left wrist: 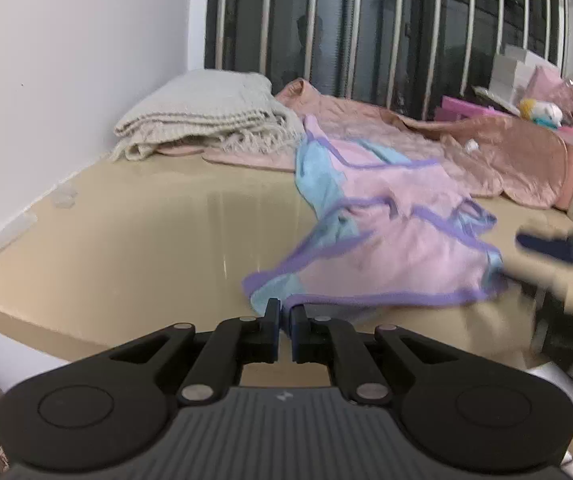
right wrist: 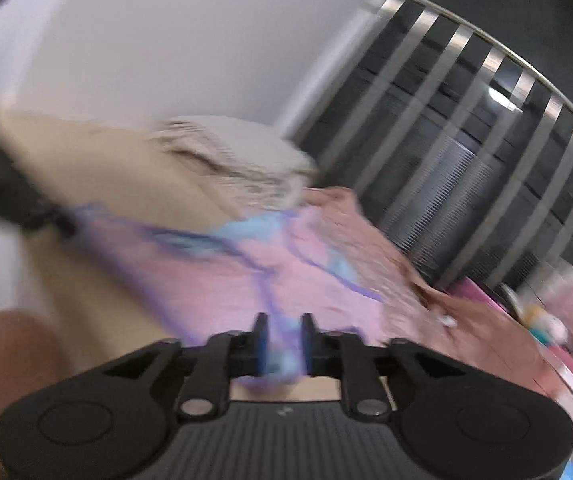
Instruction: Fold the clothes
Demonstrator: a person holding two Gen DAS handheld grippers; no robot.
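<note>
Pink garment (left wrist: 386, 240) with purple trim lies mid-frame on the tan worktop (left wrist: 146, 240); my left hand-held gripper (left wrist: 285, 312) pinches its near hem, my right hand-held gripper (right wrist: 283, 340) clamps a bunched edge.

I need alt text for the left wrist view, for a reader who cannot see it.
The left gripper, jaws shut, pinches the purple-trimmed hem of a pink and blue garment spread on a tan table. Behind lie a folded cream blanket and barred dark windows.
</note>
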